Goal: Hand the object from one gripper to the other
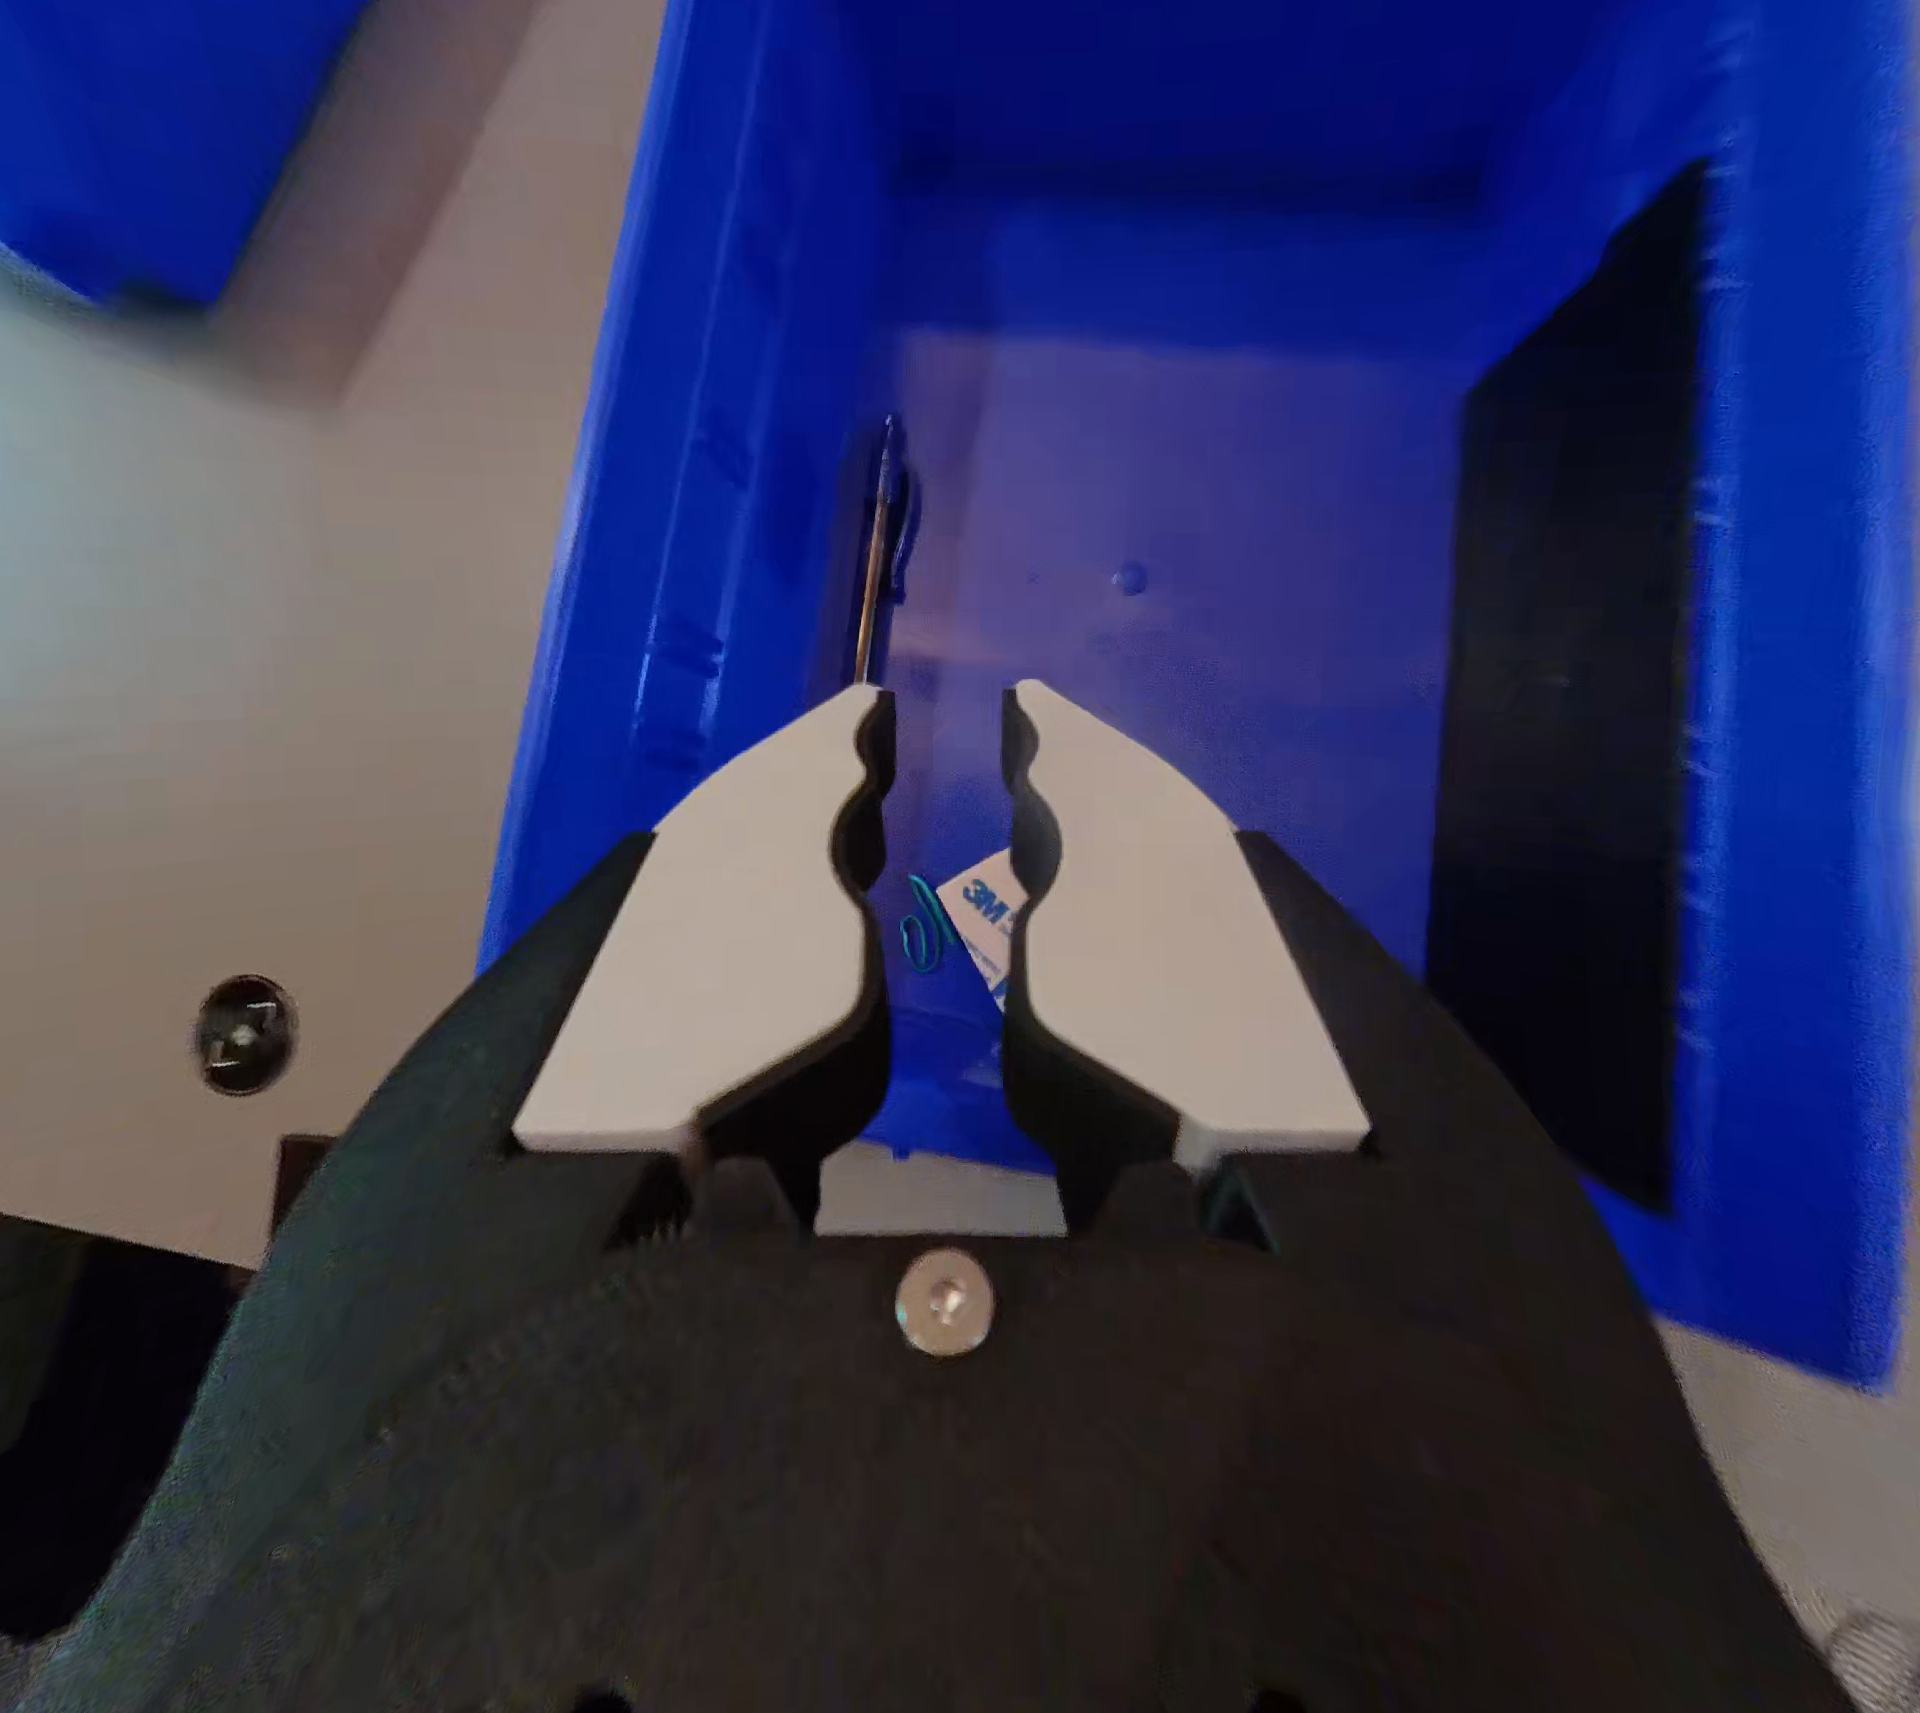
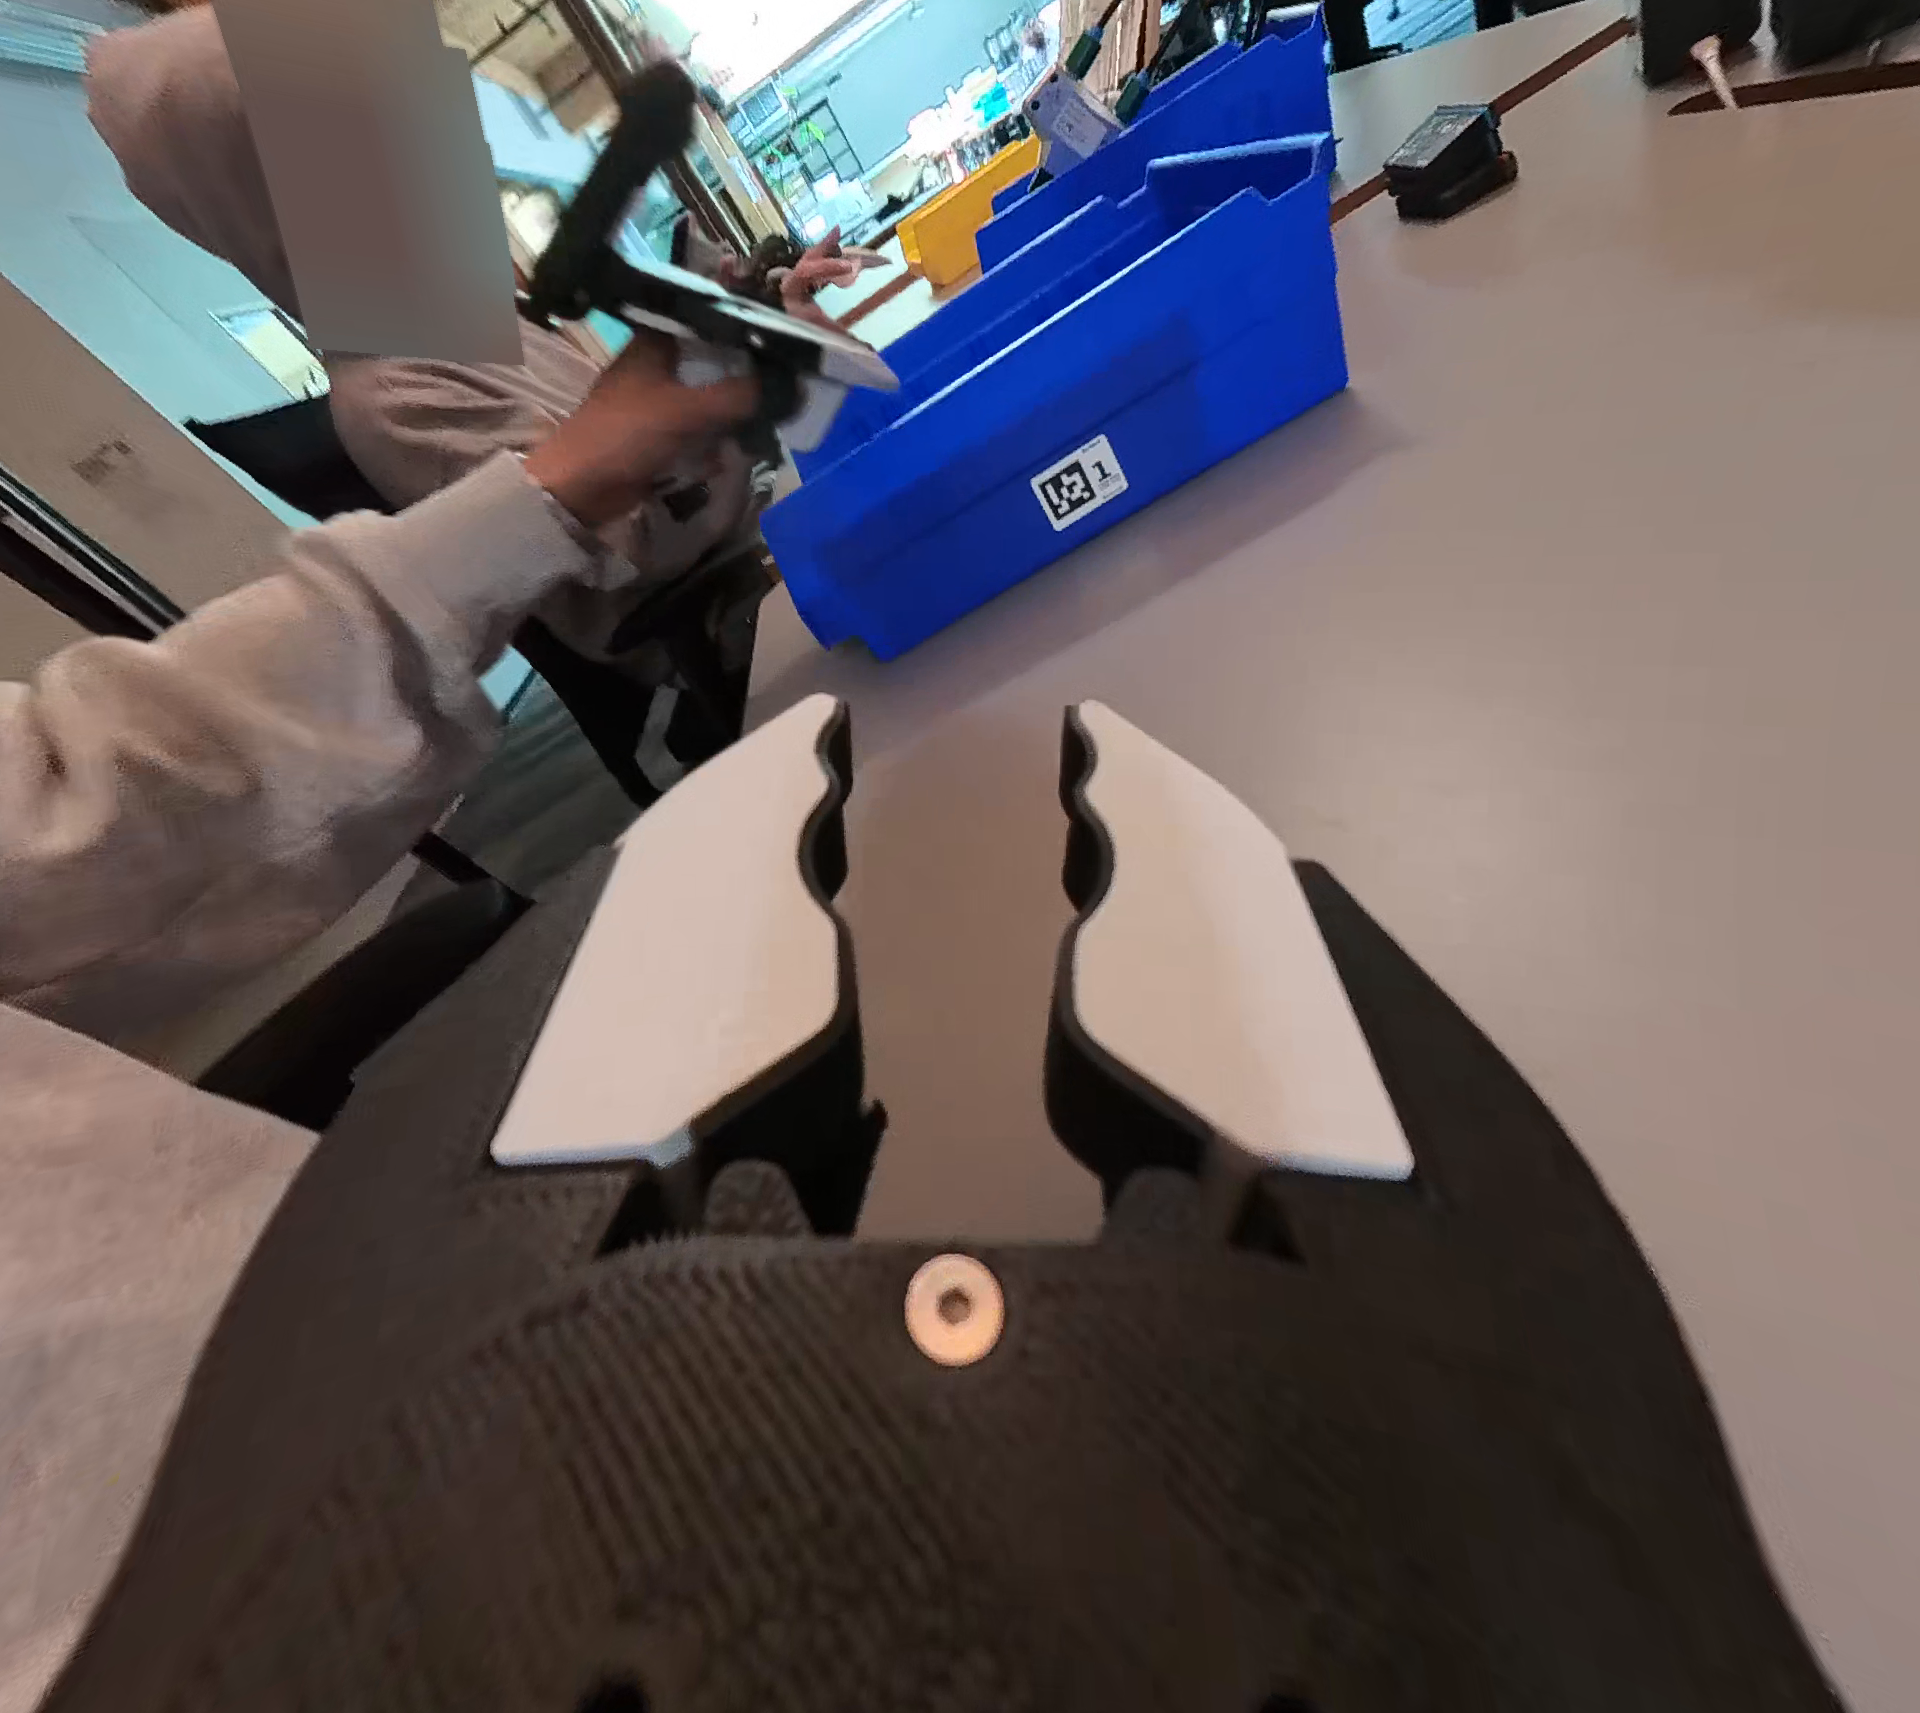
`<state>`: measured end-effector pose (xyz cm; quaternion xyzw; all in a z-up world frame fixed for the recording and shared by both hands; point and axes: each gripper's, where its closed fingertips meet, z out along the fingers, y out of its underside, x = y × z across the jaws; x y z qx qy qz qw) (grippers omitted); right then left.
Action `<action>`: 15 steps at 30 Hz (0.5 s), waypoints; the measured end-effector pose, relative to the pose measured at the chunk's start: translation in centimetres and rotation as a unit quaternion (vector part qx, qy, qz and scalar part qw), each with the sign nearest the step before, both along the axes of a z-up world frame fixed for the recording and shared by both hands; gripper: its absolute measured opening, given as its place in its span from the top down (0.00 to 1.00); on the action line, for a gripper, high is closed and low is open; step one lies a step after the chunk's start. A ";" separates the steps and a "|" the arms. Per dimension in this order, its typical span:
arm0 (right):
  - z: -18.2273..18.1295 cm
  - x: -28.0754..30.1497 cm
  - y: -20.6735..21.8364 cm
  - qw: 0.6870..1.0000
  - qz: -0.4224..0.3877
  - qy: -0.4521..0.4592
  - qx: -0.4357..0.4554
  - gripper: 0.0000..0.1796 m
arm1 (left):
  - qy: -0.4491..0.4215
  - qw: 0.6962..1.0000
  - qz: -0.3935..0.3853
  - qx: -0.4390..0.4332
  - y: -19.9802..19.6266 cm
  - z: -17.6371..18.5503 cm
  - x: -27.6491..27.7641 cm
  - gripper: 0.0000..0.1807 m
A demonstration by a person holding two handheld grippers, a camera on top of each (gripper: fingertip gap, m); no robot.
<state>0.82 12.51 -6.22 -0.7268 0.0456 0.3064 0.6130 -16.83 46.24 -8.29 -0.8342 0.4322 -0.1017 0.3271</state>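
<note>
Count, both views.

Grippers: 2. The left gripper [image 1: 948, 697] and right gripper [image 2: 954, 713] each carry two white fingers, jaws apart on both, nothing between them.

Blue bins: at least 2 side by side on the desk [image 2: 1558, 624]; the near bin [image 2: 1081, 458] bears 1 square marker sticker [image 2: 1078, 482]. A second bin [image 2: 1174, 146] sits behind it. Yellow bin [image 2: 961, 214]: 1, further back.

Inside the bin under the left gripper: 1 thin metal pin [image 1: 878, 551], 1 teal clip [image 1: 923, 925], 1 white paper piece [image 1: 982, 920].

Black boxes on the desk: 1 [image 2: 1449, 151].

Persons: 1, with 1 hand [image 2: 623, 448] visible.
</note>
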 end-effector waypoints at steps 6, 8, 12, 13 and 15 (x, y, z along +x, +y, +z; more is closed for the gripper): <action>2.8 0.4 -1.4 0.994 -0.039 -0.066 0.072 0.79 | 0.069 0.995 0.060 -0.035 3.0 -5.2 0.5 0.89; 2.7 0.4 -1.6 0.993 -0.040 -0.081 0.072 0.80 | 0.103 0.991 0.070 -0.042 3.5 -6.8 0.2 0.89; 2.0 -0.3 -1.6 0.993 -0.018 -0.101 0.057 0.78 | 0.135 0.986 0.083 -0.053 4.1 -8.3 -0.2 0.85; 1.7 -0.7 -1.5 0.993 -0.007 -0.109 0.049 0.78 | 0.134 0.986 0.083 -0.058 4.1 -8.3 -0.2 0.86; 1.2 -1.3 -1.4 0.992 0.004 -0.123 0.040 0.79 | 0.121 0.986 0.085 -0.082 3.9 -8.5 -0.1 0.87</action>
